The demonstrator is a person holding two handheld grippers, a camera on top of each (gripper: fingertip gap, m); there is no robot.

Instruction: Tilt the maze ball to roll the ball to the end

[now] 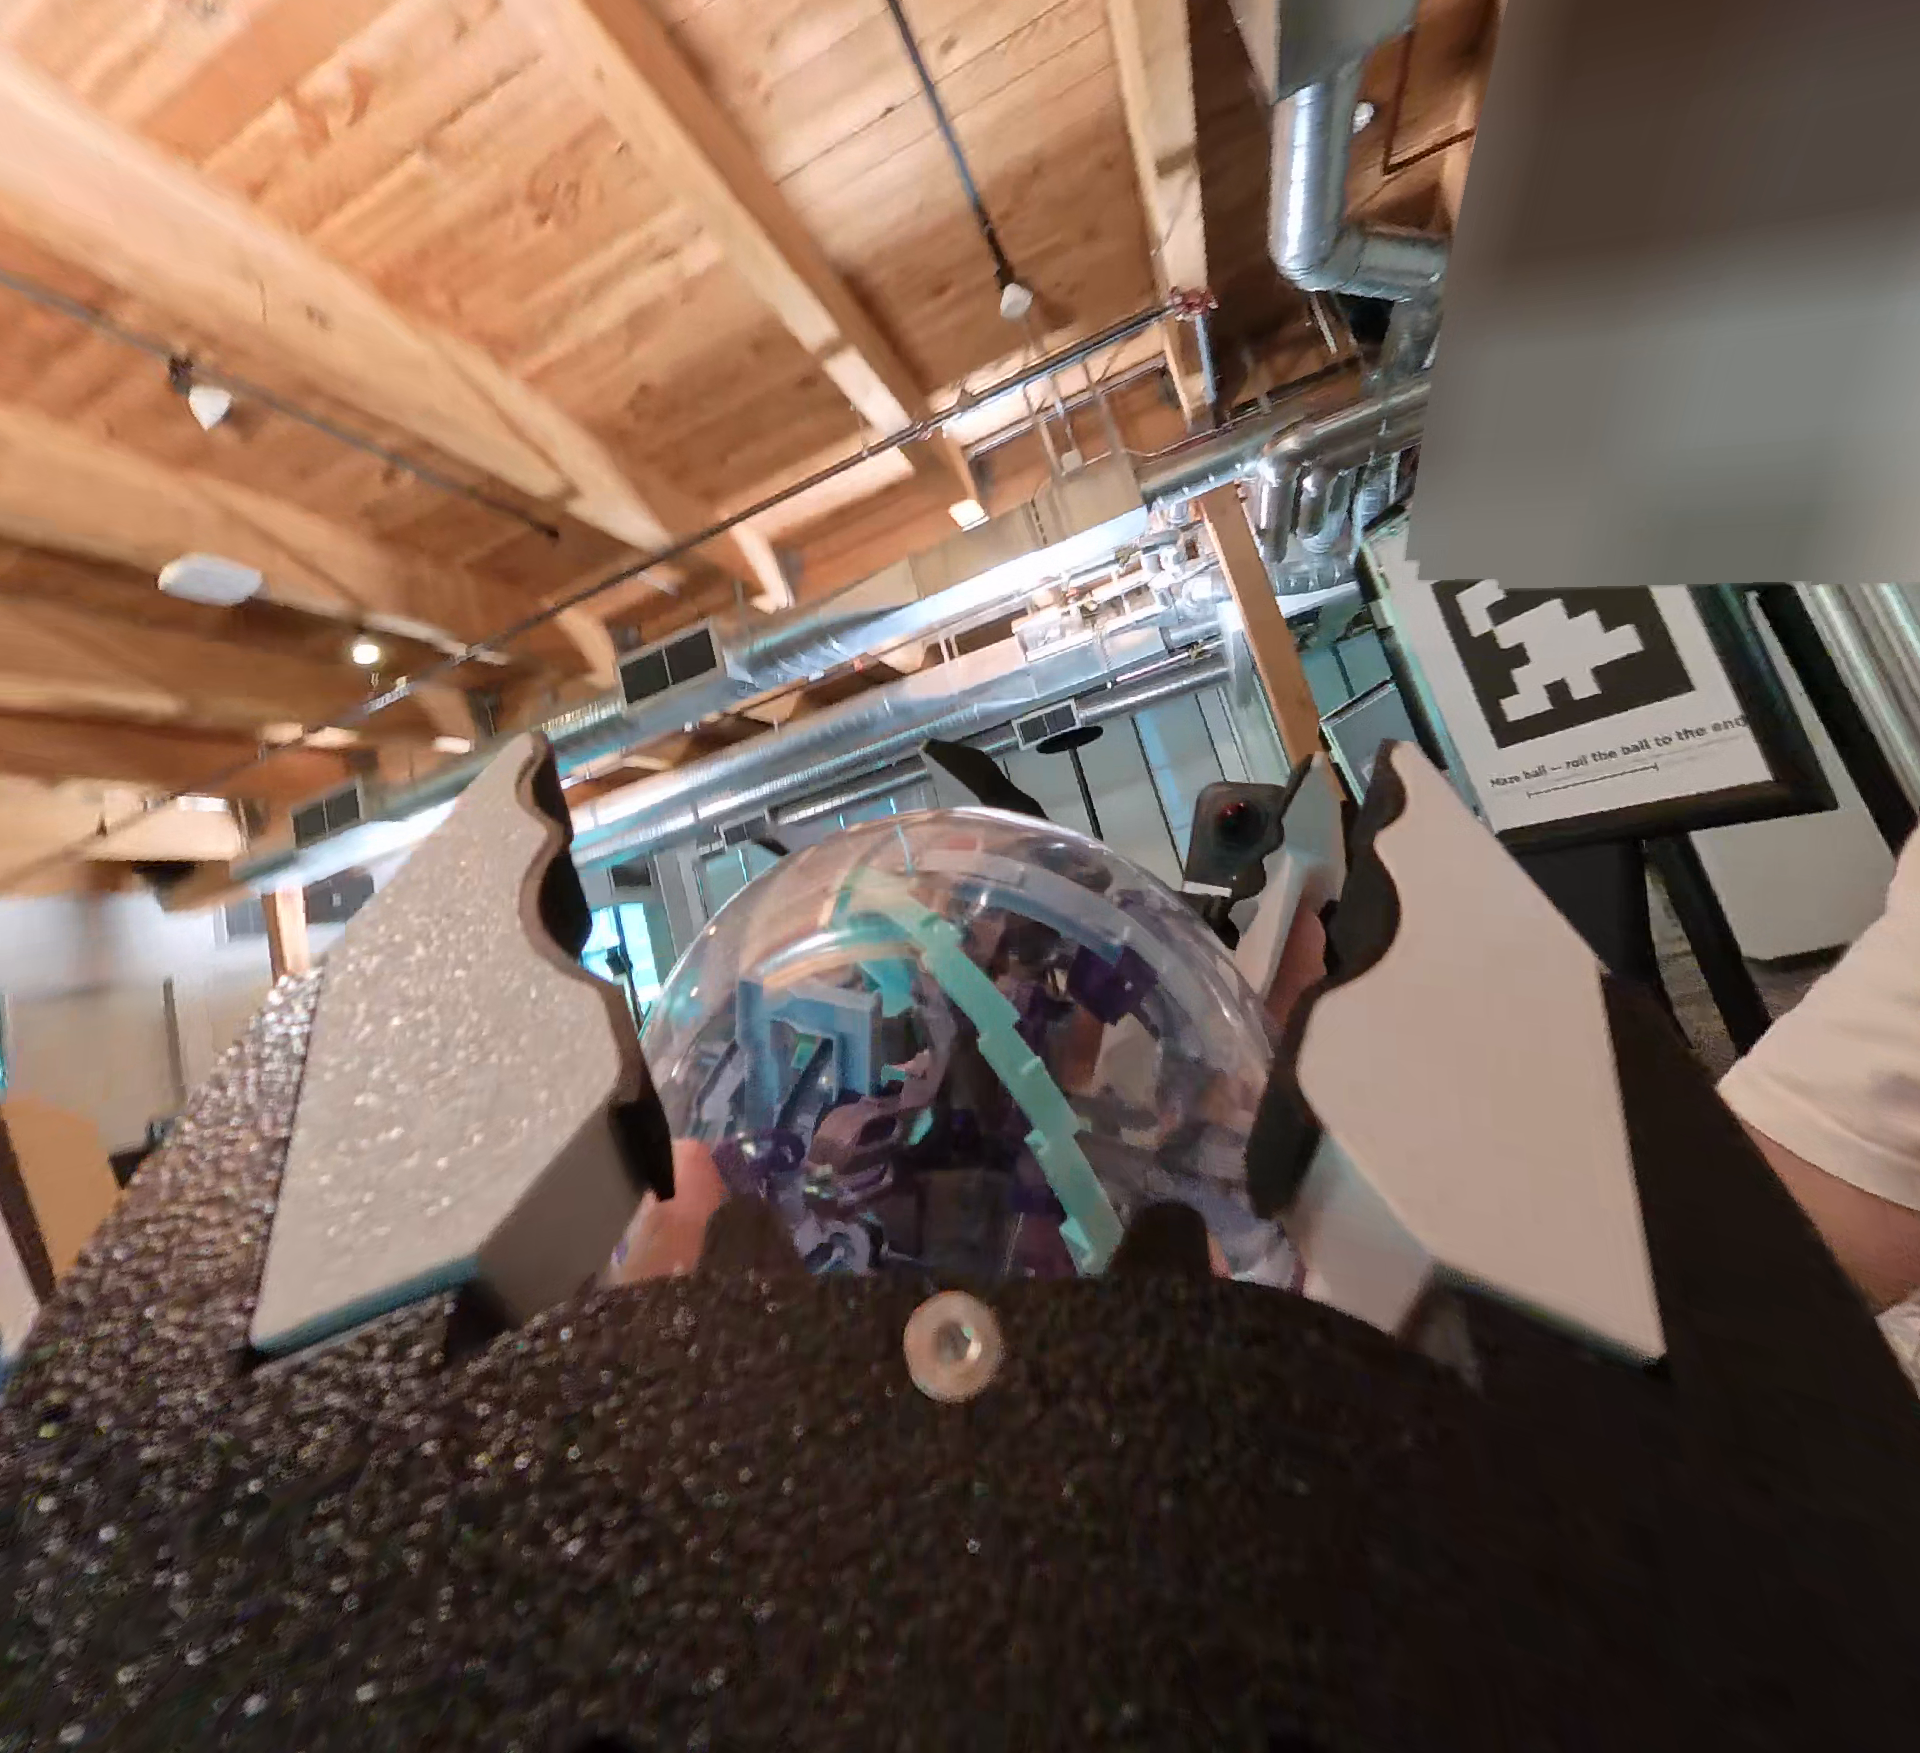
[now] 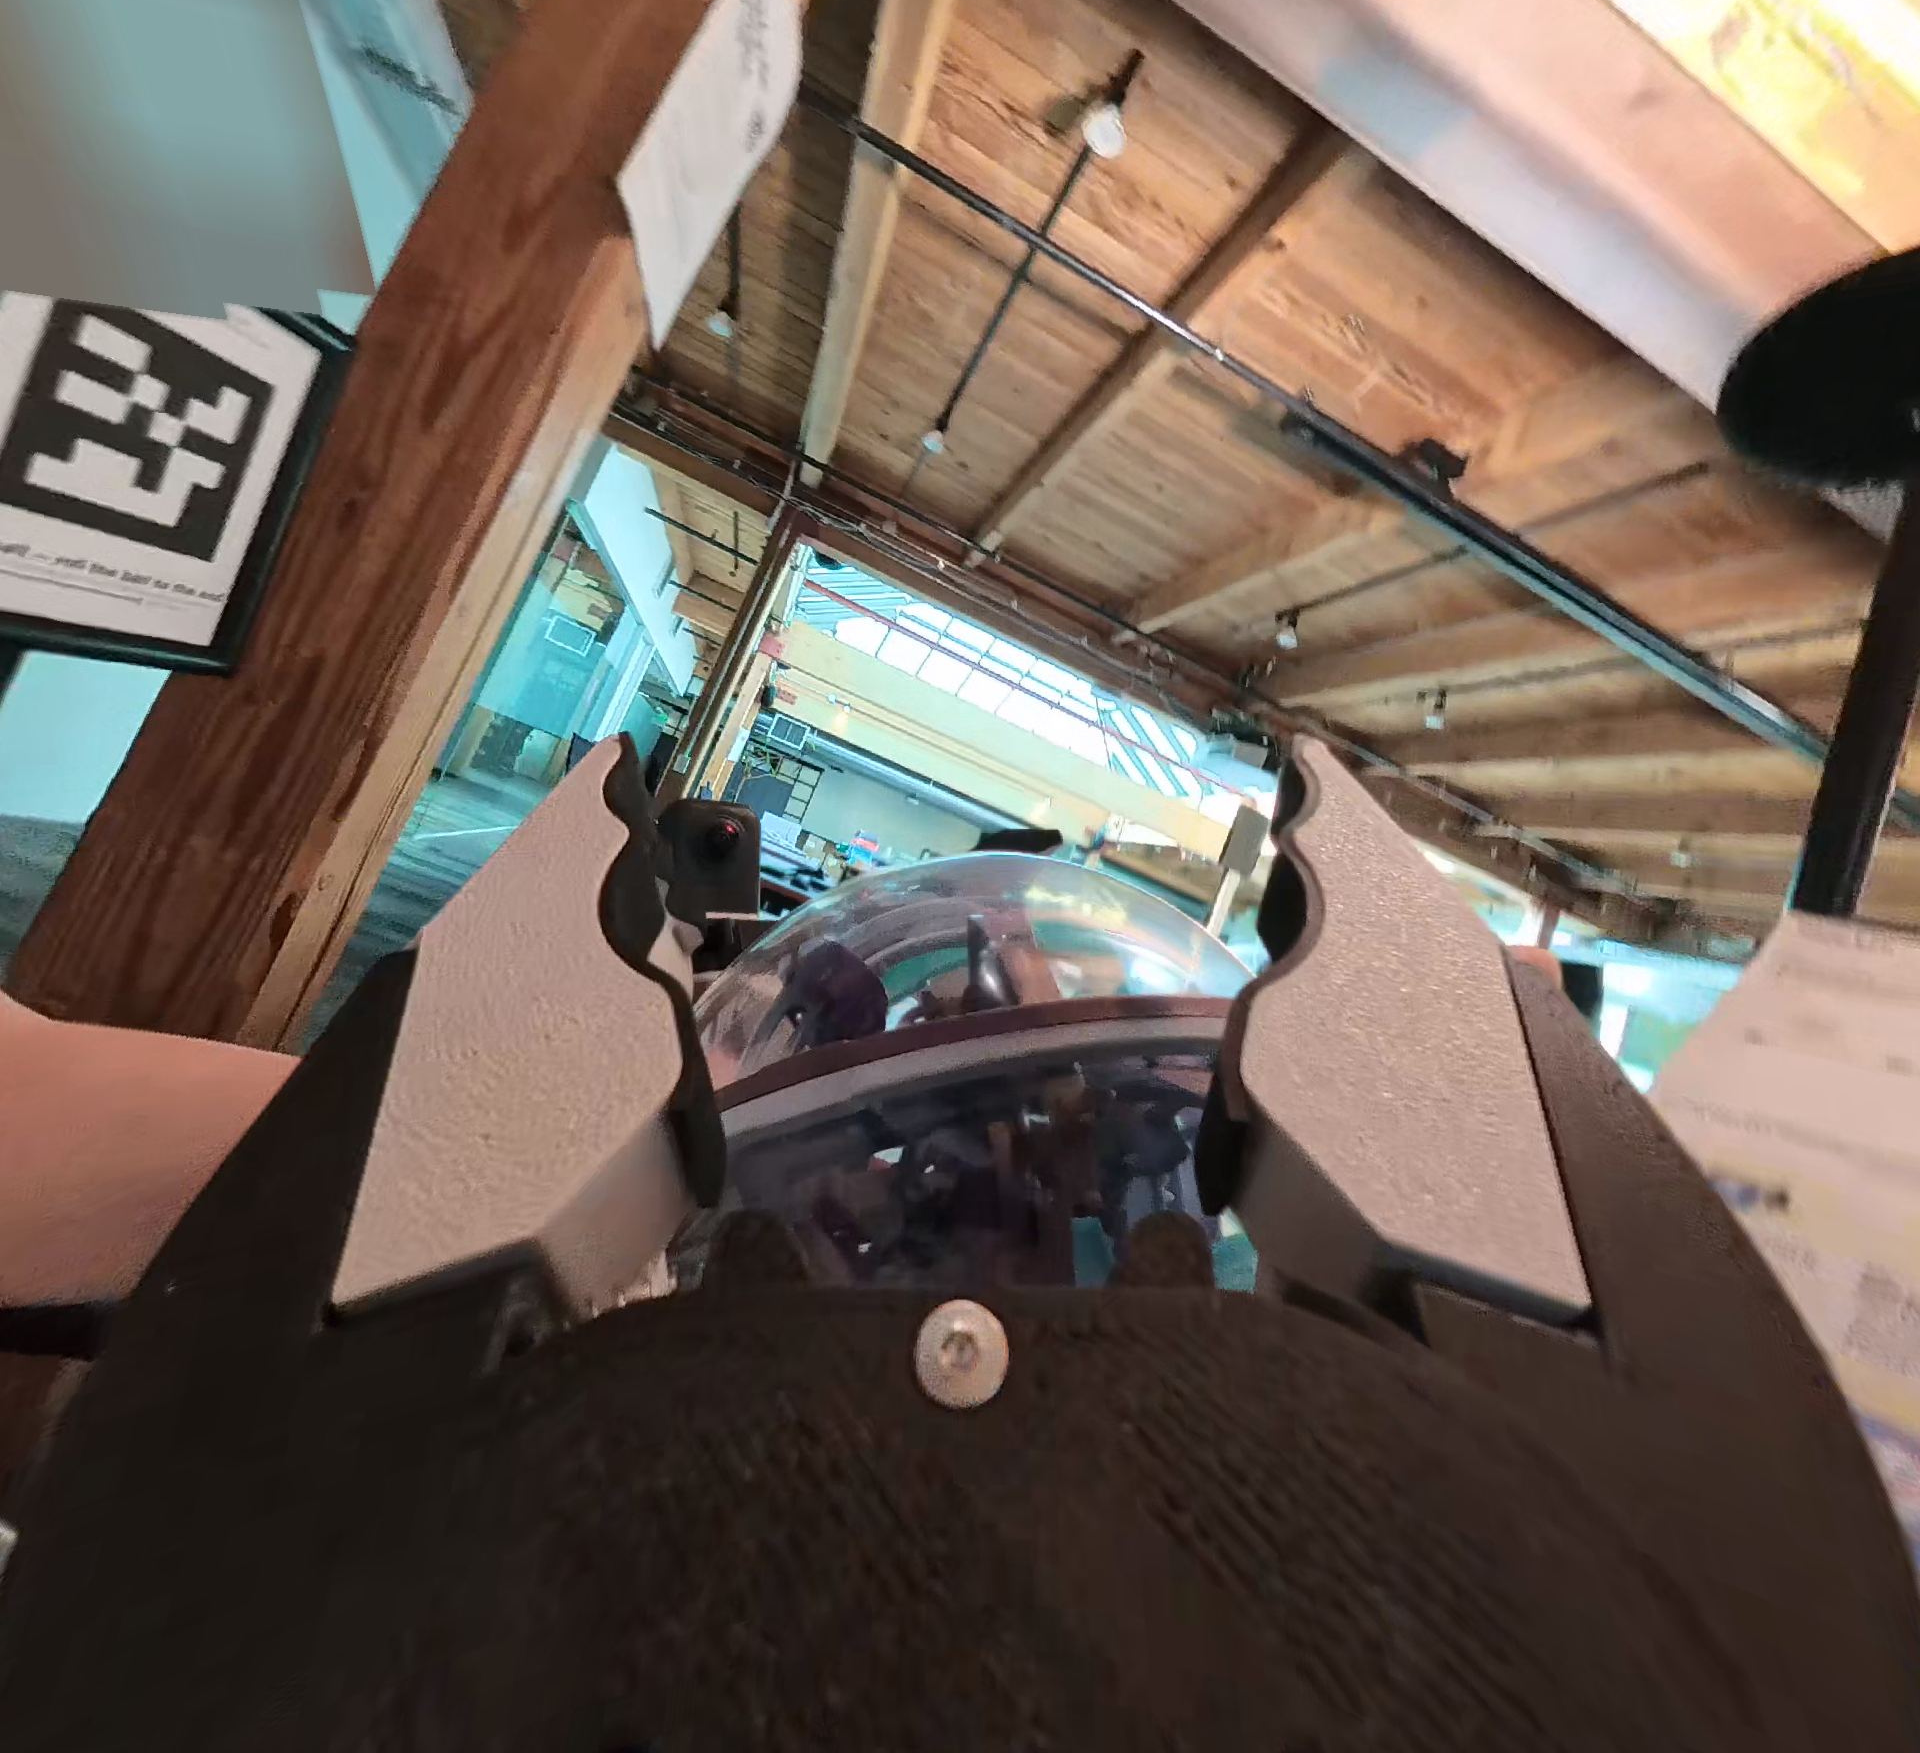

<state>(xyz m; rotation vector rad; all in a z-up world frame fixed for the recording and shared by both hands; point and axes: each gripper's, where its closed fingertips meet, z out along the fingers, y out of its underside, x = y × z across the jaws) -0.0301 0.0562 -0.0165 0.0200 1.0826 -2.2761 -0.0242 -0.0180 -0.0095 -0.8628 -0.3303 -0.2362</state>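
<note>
Up under the ceiling beams, both claws — left claw (image 1: 951, 882), right claw (image 2: 961, 862) — clamp the maze ball (image 1: 951, 1028); sudden tilt w/ loose grip = slip.

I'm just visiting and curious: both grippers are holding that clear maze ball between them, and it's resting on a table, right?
Not quite. Both the left gripper and right gripper do clasp the clear maze ball, but both wrist views show it raised toward the wooden ceiling; no table appears beneath it.
</note>
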